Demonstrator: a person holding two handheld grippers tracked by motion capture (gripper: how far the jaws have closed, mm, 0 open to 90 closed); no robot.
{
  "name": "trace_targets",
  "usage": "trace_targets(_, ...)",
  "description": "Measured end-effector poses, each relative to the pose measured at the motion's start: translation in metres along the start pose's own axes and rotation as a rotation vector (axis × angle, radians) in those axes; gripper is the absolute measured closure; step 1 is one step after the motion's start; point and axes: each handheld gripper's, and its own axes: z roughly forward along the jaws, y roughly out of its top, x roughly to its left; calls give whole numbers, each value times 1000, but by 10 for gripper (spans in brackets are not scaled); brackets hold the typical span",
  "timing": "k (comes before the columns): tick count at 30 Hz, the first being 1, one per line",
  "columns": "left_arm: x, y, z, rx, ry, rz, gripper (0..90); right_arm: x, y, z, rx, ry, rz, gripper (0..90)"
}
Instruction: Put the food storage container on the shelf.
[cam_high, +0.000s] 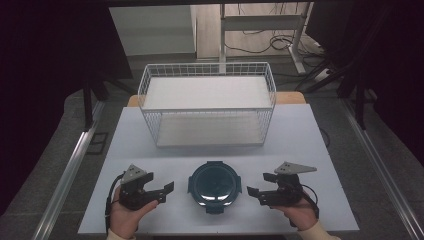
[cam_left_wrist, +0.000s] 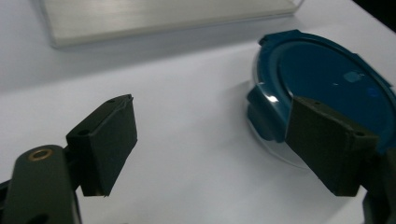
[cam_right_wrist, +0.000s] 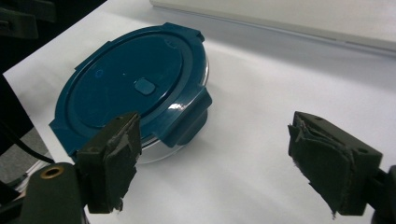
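A round glass container with a dark teal clip-on lid (cam_high: 215, 185) sits on the white table near the front edge, between the two hands. My left gripper (cam_high: 166, 192) rests just left of it, open, jaws pointing toward the container with nothing between them. In the left gripper view the lid (cam_left_wrist: 327, 74) lies past the right pad (cam_left_wrist: 322, 144), apart from it. My right gripper (cam_high: 257, 192) sits just right of the container, open and holding nothing. The right gripper view has the lid (cam_right_wrist: 126, 88) behind its left pad (cam_right_wrist: 114, 161), one side clip facing the camera.
A white wire basket (cam_high: 207, 102) with a pale flat floor stands behind the container, at the table's far middle. The white table top (cam_high: 300, 140) has bare surface left and right of the basket. Table edges drop to a grey floor on both sides.
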Motion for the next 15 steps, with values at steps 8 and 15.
trace_targets(8, -6, 2, -1, -3, -16, 8, 164, 10, 2, 1, 11, 16, 22, 137)
trace_targets(15, -13, 6, 7, 34, -103, -3, 183, 15, 14, 5, 9, 38, 83, 101)
